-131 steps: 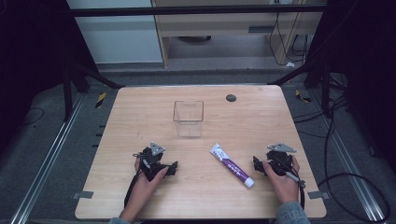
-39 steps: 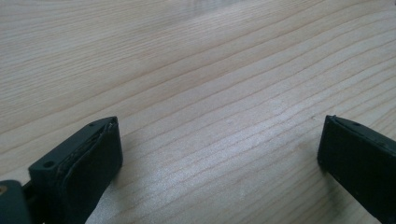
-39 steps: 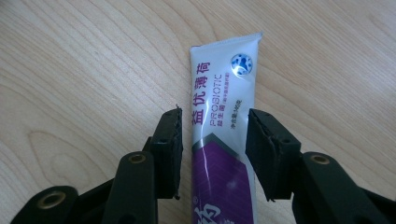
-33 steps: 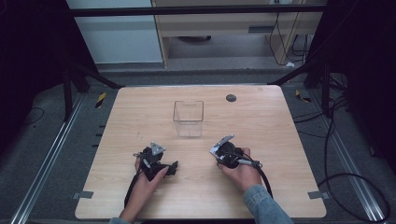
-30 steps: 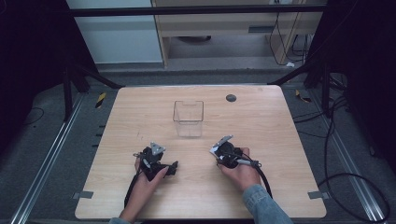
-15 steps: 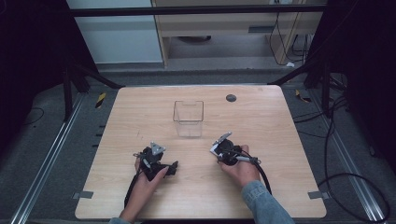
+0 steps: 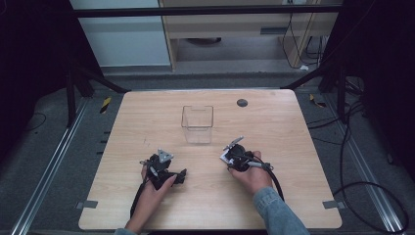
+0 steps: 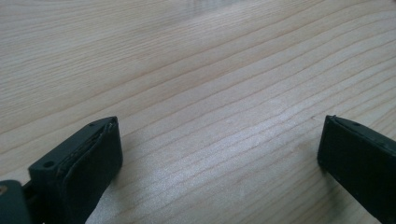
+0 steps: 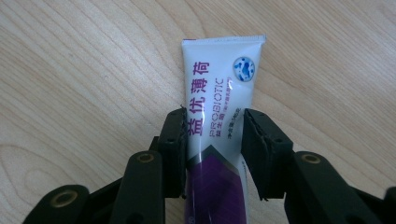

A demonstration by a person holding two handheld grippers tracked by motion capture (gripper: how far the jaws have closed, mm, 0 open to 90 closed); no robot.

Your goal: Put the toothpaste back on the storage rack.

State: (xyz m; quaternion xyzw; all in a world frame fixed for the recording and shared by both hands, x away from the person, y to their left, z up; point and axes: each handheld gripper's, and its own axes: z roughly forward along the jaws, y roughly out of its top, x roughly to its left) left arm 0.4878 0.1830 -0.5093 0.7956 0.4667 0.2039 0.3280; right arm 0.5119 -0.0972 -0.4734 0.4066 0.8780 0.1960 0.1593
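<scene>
A white and purple toothpaste tube (image 9: 219,70) sits between the two black pads of my right gripper (image 9: 212,126), and both pads press on its sides. The jaws have just been opening a little, with the tube still gripped. The tube's flat crimped end points away from the gripper over the wood. From above, my right gripper (image 7: 236,157) is right of the table's middle, with the tube's white end (image 7: 226,157) showing at its left. My left gripper (image 7: 166,169) rests near the front left, its jaws (image 8: 219,154) open over bare wood.
A clear square container (image 7: 197,124) stands upright at the middle of the wooden table (image 7: 147,112), a short way beyond the right gripper. A small dark round disc (image 7: 242,103) lies near the far edge. Cables trail from both grippers toward the front.
The right hand came left from the table's right side and closed on the tube, which no longer lies loose on the wood. In the last second it edged slightly toward the container. The left hand stayed put.
</scene>
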